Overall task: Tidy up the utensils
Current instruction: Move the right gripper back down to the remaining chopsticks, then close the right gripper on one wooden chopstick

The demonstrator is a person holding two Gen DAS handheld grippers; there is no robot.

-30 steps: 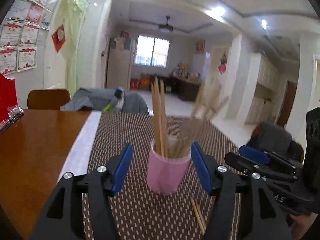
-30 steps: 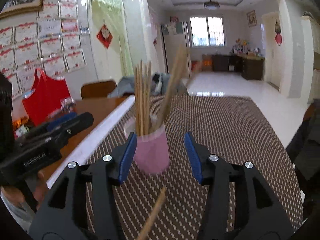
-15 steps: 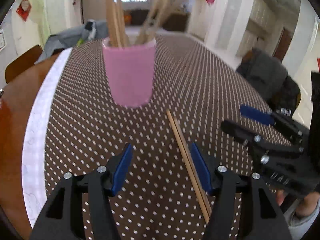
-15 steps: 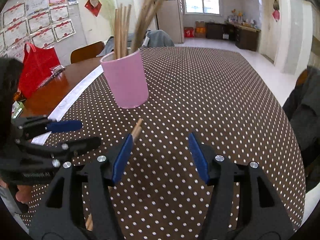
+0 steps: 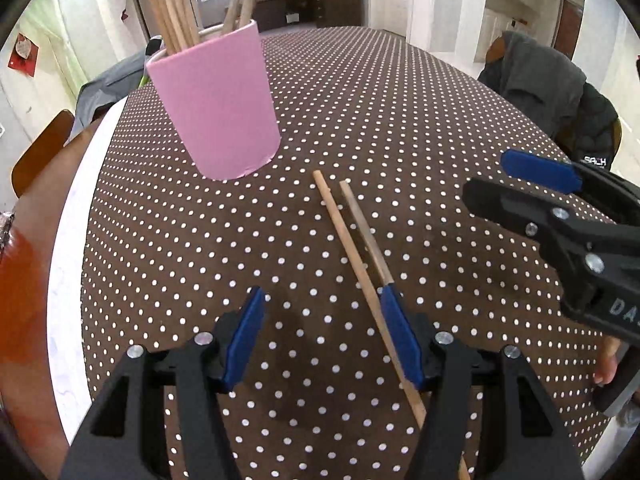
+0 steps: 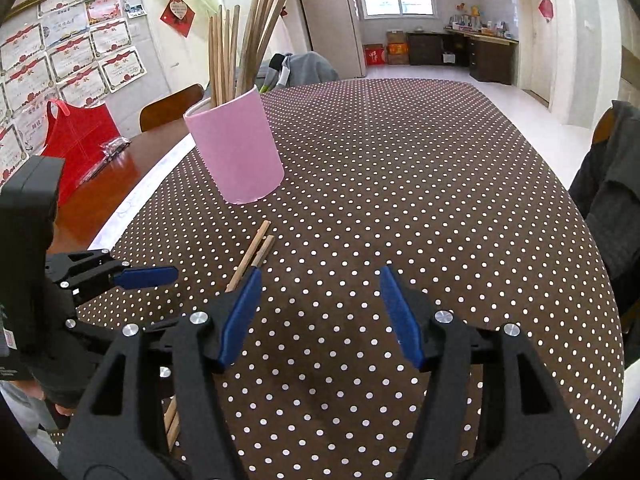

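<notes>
Wooden chopsticks [image 5: 352, 240], two of them, are left lying side by side on the dotted cloth [image 5: 400, 112] just in front of the pink cup [image 5: 218, 104], where the rest stand. Both the left gripper [image 5: 322, 336] and right gripper [image 6: 320, 312] are spread and empty. Collecting the pair is judged the step in hand; one jaw must be lowered to each side of a stick.
</notes>
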